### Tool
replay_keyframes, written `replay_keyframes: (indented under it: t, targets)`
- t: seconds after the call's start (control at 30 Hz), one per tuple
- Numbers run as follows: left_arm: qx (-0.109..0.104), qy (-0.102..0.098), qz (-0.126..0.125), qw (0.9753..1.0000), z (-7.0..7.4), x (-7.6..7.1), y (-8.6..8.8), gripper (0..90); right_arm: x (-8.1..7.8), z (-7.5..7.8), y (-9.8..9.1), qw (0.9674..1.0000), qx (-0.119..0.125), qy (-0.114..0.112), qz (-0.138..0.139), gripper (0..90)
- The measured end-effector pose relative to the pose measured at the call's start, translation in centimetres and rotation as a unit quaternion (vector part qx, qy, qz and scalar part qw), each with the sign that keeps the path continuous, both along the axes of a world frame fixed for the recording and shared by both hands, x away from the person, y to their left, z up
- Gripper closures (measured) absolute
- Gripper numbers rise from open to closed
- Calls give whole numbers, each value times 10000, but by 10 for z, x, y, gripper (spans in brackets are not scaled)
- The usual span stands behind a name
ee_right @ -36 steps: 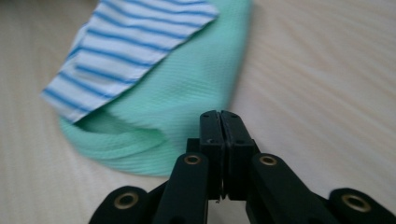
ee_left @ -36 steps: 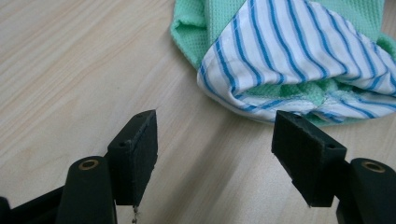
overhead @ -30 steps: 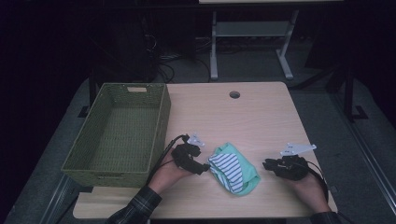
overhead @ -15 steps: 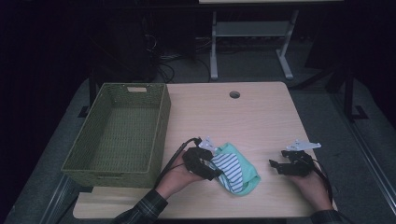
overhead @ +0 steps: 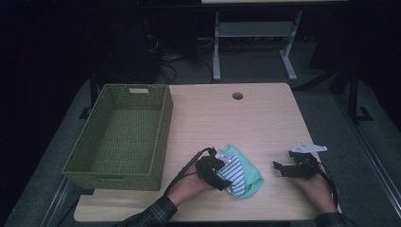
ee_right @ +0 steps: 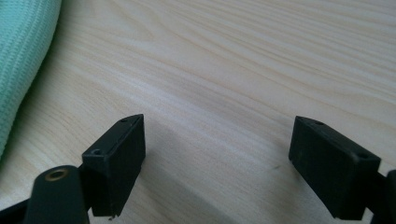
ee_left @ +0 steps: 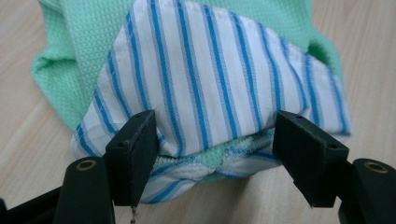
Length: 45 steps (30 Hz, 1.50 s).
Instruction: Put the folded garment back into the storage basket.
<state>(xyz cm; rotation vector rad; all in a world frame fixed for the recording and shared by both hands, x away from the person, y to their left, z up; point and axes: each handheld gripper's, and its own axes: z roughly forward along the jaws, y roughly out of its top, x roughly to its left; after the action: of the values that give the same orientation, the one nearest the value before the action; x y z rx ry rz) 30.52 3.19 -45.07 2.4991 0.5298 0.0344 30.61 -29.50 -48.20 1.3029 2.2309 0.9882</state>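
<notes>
Counter (overhead: 265,118): pale wood-grain surface, smooth, faint satin sheen, fine streaked grain in the right gripper view. Bundled cloth (ee_left: 219,88): outer layer mint-green knit, matt, finely ribbed waffle texture; inner layer white woven cotton-like fabric with blue stripes, matt, stitched hems along the edges, looped terry-like pile at the fold. Left tongs (ee_left: 215,154) and right tongs (ee_right: 217,163): black blocks of hard plastic or rubber, matt, slightly grainy faces, small screw holes, brass-coloured metal eyelets at the base. Basket (overhead: 163,137): olive-green woven wicker-like weave, rough, matt. Grey plate (overhead: 308,148) on the right tongs: flat, pale, dull finish.
</notes>
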Motion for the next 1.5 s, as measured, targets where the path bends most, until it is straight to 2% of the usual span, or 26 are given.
replay_keyframes:
  t: [0.1, 0.13, 0.2, 0.37, 0.43, 0.53, 0.57, 0.67, 0.73, 0.93, 1.07, 1.17, 1.2, 1.4, 1.5]
  targets:
    - [-2, -39, 33, 10000, -2, -2, -2, 287, 0, 0, 0, 10000, 1, 1, -2, 181]
    - [87, -95, -27, 9999, -2, -2, -3, 287, 0, 0, 0, 10000, 1, 1, -3, 181]
    - [94, -167, 7, 9998, -3, -4, -4, 290, 0, 0, 0, 10000, 3, 0, -11, 180]
    - [128, -188, 68, 9997, -3, -4, -6, 328, 0, 0, 1, 10000, 7, 2, -19, 180]
    - [119, -178, 68, 9997, -2, -3, -5, 376, 0, 0, 1, 10000, 3, 1, -21, 180]
    - [-8, -70, 66, 10000, -2, -1, -3, 521, 0, 0, 1, 10000, 6, 3, -35, 180]
    - [29, -44, -1, 10000, -1, 0, -2, 561, 0, 0, 1, 10000, 4, 1, -38, 180]
    - [-116, 77, -55, 9999, -2, 1, -2, 672, 0, 0, 1, 10000, 7, 3, -41, 180]
    - [-150, 106, -171, 9997, -2, 2, -1, 712, 0, 0, 1, 10000, 7, 3, -41, 180]
    - [-274, 221, -195, 9992, -1, 7, 2, 733, 0, 0, 1, 10000, 6, 2, -42, 178]
    - [-394, 295, -149, 9987, 6, 10, 7, 737, 0, 0, 1, 10000, -2, 2, -52, 174]
    - [-435, 241, -163, 9986, 14, 12, 12, 737, 0, 0, 1, 10000, -8, 2, -49, 173]
    - [-510, 262, -113, 9983, 16, 12, 13, 737, 0, 0, 1, 10000, -8, 2, -50, 172]
    - [-563, 171, -78, 9982, 32, 16, 23, 737, 0, 0, 1, 10000, -11, 0, -47, 172]
    - [-669, 147, -5, 9976, 39, 18, 28, 737, 0, 0, 1, 10000, -11, 0, -47, 172]
